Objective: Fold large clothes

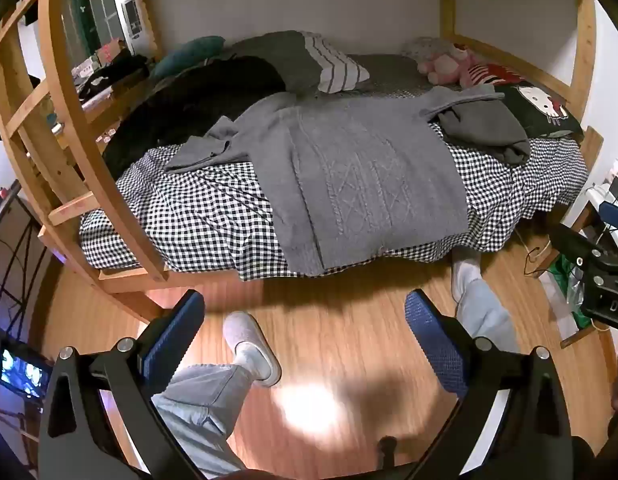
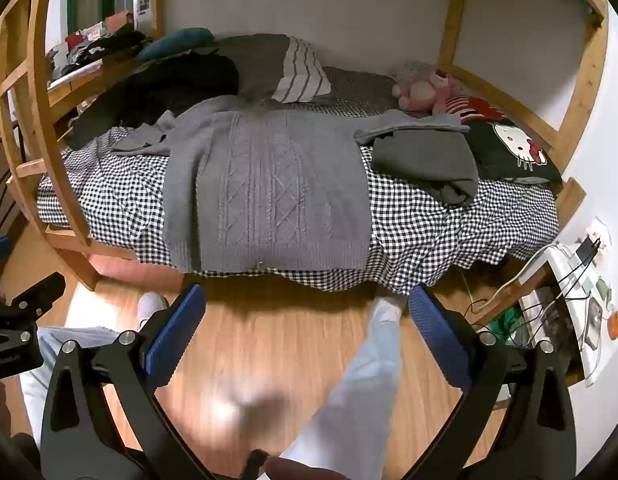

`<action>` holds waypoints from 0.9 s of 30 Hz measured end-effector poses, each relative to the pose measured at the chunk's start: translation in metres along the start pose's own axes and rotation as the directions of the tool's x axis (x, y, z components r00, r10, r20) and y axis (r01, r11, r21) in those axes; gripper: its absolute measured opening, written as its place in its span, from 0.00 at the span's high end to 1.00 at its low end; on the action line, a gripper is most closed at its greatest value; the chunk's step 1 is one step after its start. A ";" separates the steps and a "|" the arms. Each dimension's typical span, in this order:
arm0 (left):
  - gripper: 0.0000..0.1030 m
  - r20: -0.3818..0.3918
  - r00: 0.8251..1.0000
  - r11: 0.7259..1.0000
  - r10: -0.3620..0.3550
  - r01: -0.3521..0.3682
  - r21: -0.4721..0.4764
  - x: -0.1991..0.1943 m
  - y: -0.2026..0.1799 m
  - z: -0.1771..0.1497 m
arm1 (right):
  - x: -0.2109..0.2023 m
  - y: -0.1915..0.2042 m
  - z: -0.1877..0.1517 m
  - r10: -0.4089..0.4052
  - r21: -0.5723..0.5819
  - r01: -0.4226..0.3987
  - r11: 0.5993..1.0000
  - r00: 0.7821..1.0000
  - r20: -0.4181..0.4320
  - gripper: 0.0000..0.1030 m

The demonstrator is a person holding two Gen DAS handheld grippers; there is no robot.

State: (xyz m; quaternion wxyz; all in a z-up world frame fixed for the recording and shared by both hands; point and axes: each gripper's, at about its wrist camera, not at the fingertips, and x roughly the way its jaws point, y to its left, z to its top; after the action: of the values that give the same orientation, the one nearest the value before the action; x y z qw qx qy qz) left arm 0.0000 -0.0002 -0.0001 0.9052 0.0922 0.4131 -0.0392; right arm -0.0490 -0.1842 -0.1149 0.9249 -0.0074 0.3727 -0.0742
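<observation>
Ladder (image 1: pixel 41 120): wooden rungs and rails at 9 o'clock in the left wrist view, fixed to the bed frame.
Black garment (image 1: pixel 197 108): heaped at 10 o'clock on the bed, behind the sweater's left sleeve.
Left tongs (image 1: pixel 305 340): jaws spread wide with nothing between the blue pads, at 6 o'clock, above the wooden floor (image 1: pixel 341 320) and well apart from the bed.
Slipper (image 1: pixel 251 346): a pale slipper on the person's foot, on the floor between the left tongs' pads.
Grey sweater (image 1: pixel 365 184): the task's thing, lying spread flat across the checked bedsheet (image 1: pixel 181 220) at the centre of both views, hem at the near edge of the bed, one sleeve reaching towards 9 o'clock, the other towards 2 o'clock.
Striped pillow (image 1: pixel 337 64): at 12 o'clock, behind the sweater.
Dark grey garment (image 2: pixel 429 164): crumpled at 2 o'clock, just beside the sweater, under its right sleeve.
Right tongs (image 2: pixel 307 336): jaws fully apart and empty, at 6 o'clock, over the floor short of the bed.
Pink plush toy (image 2: pixel 423 90): at 1 o'clock near the wall.
Cat-face cushion (image 2: pixel 513 152): black, at 2 o'clock, touching the dark grey garment.
</observation>
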 end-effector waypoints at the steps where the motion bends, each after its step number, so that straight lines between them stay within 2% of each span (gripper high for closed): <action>1: 0.04 0.003 1.000 1.000 0.002 -0.002 0.000 0.000 0.000 0.000 | 0.000 0.000 0.000 -0.005 -0.002 0.005 1.000 1.000 0.005 0.03; 16: 0.04 0.002 1.000 1.000 0.005 -0.005 0.002 -0.001 0.000 0.000 | -0.003 0.010 -0.004 -0.002 0.003 0.002 1.000 1.000 -0.001 0.03; 27: 0.04 0.001 1.000 1.000 0.007 -0.007 -0.001 0.001 0.003 0.000 | 0.001 0.001 0.000 0.019 -0.003 -0.019 1.000 1.000 -0.013 0.03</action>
State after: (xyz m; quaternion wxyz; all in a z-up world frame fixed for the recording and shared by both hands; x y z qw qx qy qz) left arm 0.0005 0.0032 -0.0004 0.9056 0.0933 0.4122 -0.0359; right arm -0.0484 -0.1830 -0.1161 0.9232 -0.0047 0.3788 -0.0648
